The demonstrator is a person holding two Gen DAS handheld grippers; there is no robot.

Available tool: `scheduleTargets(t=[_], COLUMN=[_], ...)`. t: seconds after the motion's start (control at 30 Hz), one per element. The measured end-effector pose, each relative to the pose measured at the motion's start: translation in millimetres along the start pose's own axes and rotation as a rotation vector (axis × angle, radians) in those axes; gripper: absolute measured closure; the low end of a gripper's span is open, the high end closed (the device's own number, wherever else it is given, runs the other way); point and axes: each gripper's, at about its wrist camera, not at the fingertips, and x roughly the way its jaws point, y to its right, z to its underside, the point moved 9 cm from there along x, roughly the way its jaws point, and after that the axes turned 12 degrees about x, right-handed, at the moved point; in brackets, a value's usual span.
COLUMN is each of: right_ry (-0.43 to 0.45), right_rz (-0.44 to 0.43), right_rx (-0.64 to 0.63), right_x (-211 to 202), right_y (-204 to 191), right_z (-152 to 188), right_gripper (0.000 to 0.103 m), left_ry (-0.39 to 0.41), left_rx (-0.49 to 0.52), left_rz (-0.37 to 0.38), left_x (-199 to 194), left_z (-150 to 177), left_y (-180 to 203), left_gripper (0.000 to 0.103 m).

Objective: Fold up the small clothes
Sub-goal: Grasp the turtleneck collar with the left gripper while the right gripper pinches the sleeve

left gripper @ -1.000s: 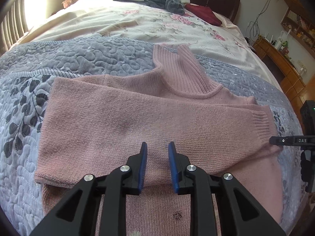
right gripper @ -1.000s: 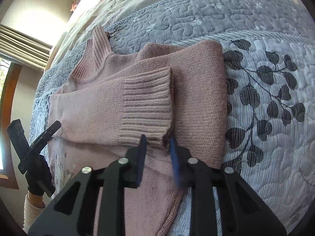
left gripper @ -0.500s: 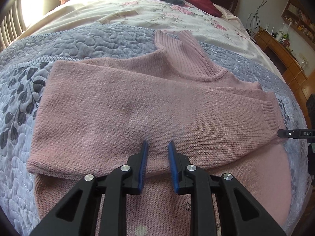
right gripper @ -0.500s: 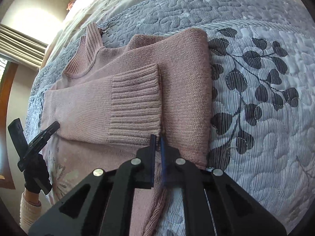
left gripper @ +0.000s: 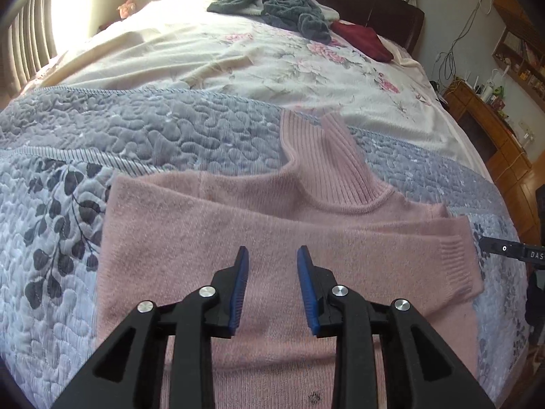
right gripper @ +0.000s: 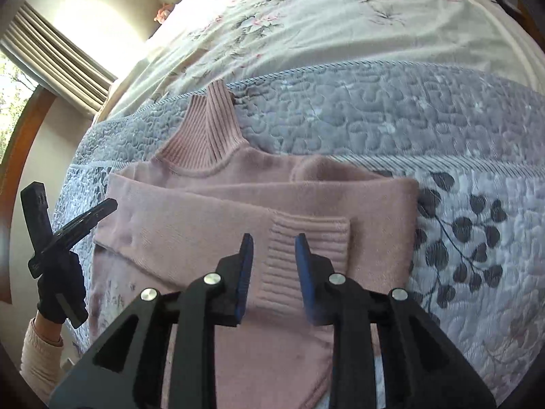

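A pink ribbed-neck sweater [left gripper: 204, 238] lies flat on the grey quilt [left gripper: 136, 129], both sleeves folded across its chest. My left gripper [left gripper: 272, 266] hovers open over the middle of the folded sleeve, nothing between its blue pads. The right gripper's tip [left gripper: 511, 252] shows just past the ribbed cuff [left gripper: 456, 262]. In the right wrist view the sweater [right gripper: 204, 221] fills the centre. My right gripper [right gripper: 274, 252] stands open above the ribbed cuff [right gripper: 327, 231], holding nothing. The left gripper [right gripper: 78, 225], in a black-gloved hand, sits at the sweater's left edge.
A heap of grey clothing [left gripper: 282, 3] and a dark red garment [left gripper: 364, 37] lie at the head of the bed on the floral sheet [left gripper: 238, 64]. Wooden furniture [left gripper: 494, 126] stands along the bed's right side. A curtained window [right gripper: 51, 47] is at left.
The right gripper shut at the cuff's corner half a second ago and now stands open. Both grippers have drawn back from the sweater, and the left jaws stand slightly wider.
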Motion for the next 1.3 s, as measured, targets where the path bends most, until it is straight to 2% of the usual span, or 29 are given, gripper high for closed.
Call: scheduleTargets(t=[0.1, 0.2, 0.33, 0.47, 0.57, 0.6, 0.67, 0.7, 0.73, 0.8, 0.9, 1.03, 1.2, 1.3], right_ry=[-0.034, -0.024, -0.063, -0.077, -0.081, -0.077, -0.069, -0.073, -0.071, -0.023, 0.047, 0.129, 0.177, 0.179], right_rz=[-0.075, -0.068, -0.09, -0.053, -0.062, -0.052, -0.014, -0.015, -0.035, -0.05, -0.085, -0.105, -0.129, -0.119], right_rx=[0.028, -0.001, -0.024, -0.041, -0.033, -0.04, -0.069, -0.075, -0.068, -0.084, -0.123, -0.256, -0.343, -0.4], right_x=[25, 52, 97, 140, 160, 165, 173, 174, 173, 159, 130, 94, 61, 51], right_y=[-27, -52, -78, -88, -94, -94, -92, -92, -93, -95, -102, -115, -119, -117], right_z=[-33, -64, -87, -101, -108, -110, -112, -111, -111, -111, -107, -84, -46, -15], right_gripper=[0.068, 0.055, 0.04, 0.04, 0.04, 0.04, 0.063, 0.079, 0.084, 0.085, 0.085, 0.085, 0.085, 0.084], left_ry=[0.002, -0.01, -0.058, -0.095, -0.111, -0.115, -0.125, -0.126, -0.125, -0.102, -0.021, 0.09, 0.177, 0.185], left_rx=[-0.003, 0.032, 0.044, 0.047, 0.062, 0.057, 0.054, 0.049, 0.041, 0.025, 0.034, 0.072, 0.15, 0.184], left_rz=[0.003, 0.008, 0.012, 0.007, 0.001, 0.008, 0.023, 0.03, 0.045, 0.065, 0.104, 0.156, 0.194, 0.204], left_x=[15, 37, 74, 104, 121, 126, 135, 139, 141, 139, 119, 78, 31, 14], left_z=[-33, -60, -81, -86, -87, -87, -86, -85, -84, -85, -87, -85, -58, -34], left_y=[-3, 1, 4, 1, 0, 0, 2, 3, 4, 5, 10, 16, 25, 30], left_gripper=[0.068, 0.061, 0.06, 0.06, 0.06, 0.061, 0.065, 0.085, 0.092, 0.094, 0.094, 0.094, 0.094, 0.095])
